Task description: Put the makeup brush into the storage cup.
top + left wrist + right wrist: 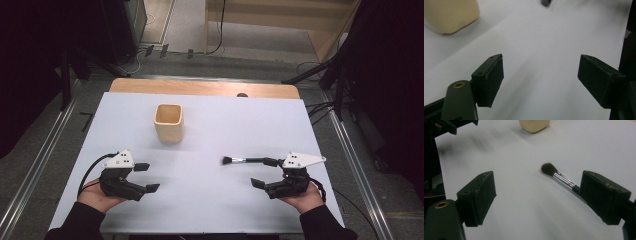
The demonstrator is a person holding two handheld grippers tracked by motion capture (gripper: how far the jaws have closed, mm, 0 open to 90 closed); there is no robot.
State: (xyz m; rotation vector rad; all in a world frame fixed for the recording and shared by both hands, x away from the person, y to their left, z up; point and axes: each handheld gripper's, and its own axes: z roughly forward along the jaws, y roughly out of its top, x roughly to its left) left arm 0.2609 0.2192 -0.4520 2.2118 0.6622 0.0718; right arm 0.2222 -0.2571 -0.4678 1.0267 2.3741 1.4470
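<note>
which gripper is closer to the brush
The right. The right gripper sits open right beside the brush, whose handle runs past one of its jaws. The left gripper, also open, is across the table, well off to the brush's left.

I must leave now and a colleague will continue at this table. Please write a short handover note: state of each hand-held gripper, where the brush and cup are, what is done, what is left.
Left hand-held gripper: open, holding nothing, low over the near left of the white table.
Right hand-held gripper: open, holding nothing, at the near right; one of its jaws is right at the handle end of the brush.
Brush: lying flat on the table, bristles pointing toward the table's middle, not gripped.
Cup: cream, upright, toward the far side, left of centre; looks empty.
Done: nothing picked up yet.
Left: probably grip the brush with the right one and put it in the cup.
</note>
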